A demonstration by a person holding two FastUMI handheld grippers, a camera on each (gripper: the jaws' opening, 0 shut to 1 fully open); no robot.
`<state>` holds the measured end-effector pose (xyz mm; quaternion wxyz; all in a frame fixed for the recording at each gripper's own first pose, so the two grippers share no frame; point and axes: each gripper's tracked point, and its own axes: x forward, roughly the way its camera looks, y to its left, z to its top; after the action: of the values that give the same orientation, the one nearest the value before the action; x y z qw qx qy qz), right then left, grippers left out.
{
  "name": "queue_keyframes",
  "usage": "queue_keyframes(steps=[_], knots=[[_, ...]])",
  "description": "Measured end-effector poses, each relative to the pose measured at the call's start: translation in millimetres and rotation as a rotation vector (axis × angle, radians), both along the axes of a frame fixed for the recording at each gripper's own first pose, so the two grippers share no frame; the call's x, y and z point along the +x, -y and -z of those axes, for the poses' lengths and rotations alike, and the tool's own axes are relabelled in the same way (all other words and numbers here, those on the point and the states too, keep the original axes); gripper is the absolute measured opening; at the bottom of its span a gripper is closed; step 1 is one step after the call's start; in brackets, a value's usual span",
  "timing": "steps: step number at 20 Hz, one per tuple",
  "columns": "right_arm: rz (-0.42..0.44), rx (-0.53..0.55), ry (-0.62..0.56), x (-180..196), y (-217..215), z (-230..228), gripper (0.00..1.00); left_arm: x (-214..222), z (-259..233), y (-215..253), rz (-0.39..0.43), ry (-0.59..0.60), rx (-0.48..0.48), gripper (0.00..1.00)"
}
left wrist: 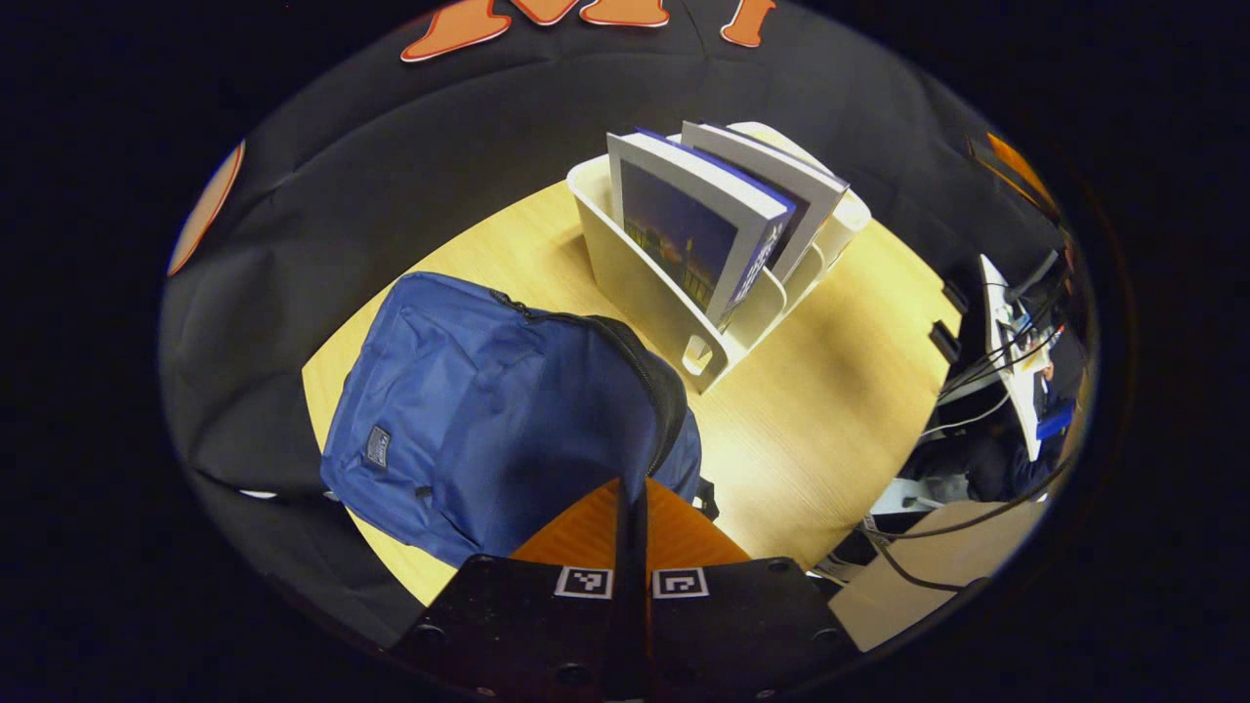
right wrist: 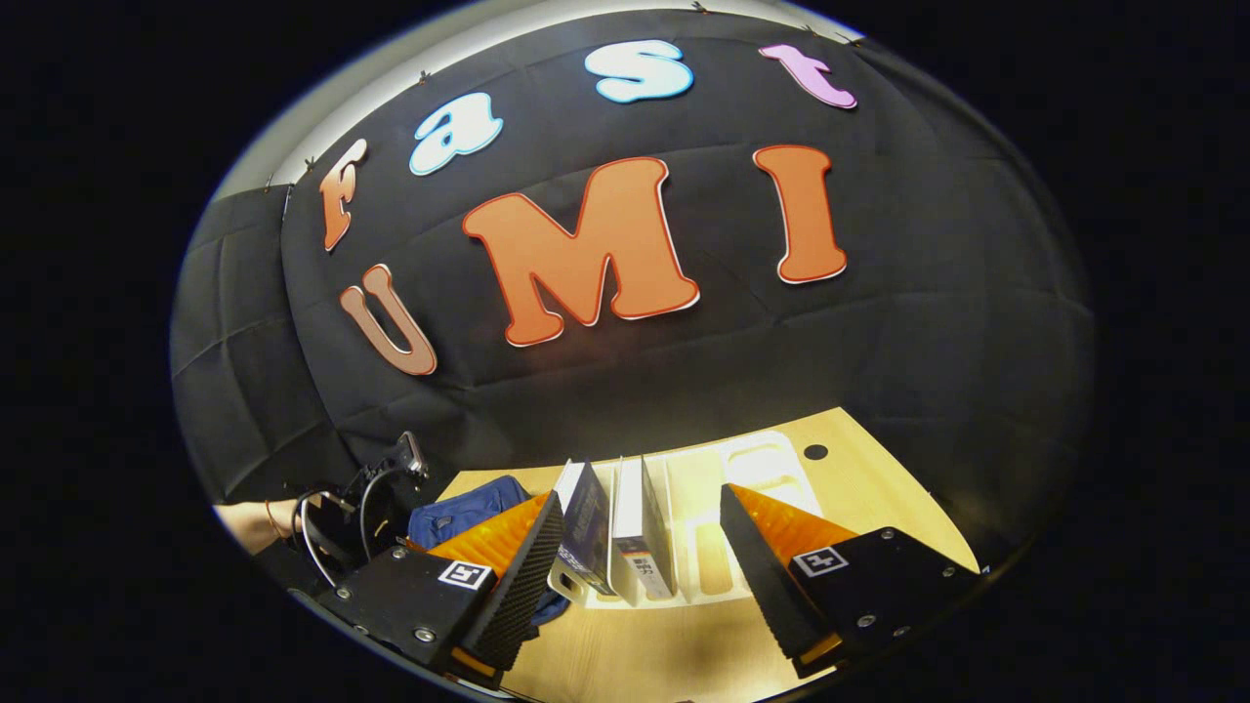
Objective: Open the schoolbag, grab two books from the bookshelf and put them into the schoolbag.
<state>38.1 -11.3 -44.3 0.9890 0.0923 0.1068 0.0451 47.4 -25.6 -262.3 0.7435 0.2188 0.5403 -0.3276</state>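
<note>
My left gripper (left wrist: 631, 508), fingers pressed together, hovers over the blue schoolbag (left wrist: 488, 410), whose zip (left wrist: 625, 361) gapes just ahead. My right gripper (right wrist: 640, 547) is spread wide, both books (right wrist: 625, 532) standing between its fingers in the white bookshelf (right wrist: 752, 469). Risk here: grabbing both at once, or tipping the rack (it looks light). There's bare table (right wrist: 625, 644) under the right gripper and open room beyond the rack.
</note>
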Motion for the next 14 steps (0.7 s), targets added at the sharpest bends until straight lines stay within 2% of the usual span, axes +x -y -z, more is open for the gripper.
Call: queue_keyframes(steps=[4, 8, 11, 14], knots=[[0.037, -0.044, -0.049, 30, -39, -25, 0.96, 32, -33, -25, 0.162, -0.018, -0.024, 0.01], [-0.007, -0.029, -0.191, 65, -87, -32, 0.96, 71, -47, -53, 0.302, -0.030, -0.040, 0.01], [-0.023, -0.011, -0.326, 88, -110, -26, 0.96, 92, -42, -66, 0.317, -0.039, -0.082, 0.01], [0.008, -0.044, -0.428, 105, -111, -14, 0.96, 107, -36, -74, 0.310, -0.022, -0.143, 0.01]])
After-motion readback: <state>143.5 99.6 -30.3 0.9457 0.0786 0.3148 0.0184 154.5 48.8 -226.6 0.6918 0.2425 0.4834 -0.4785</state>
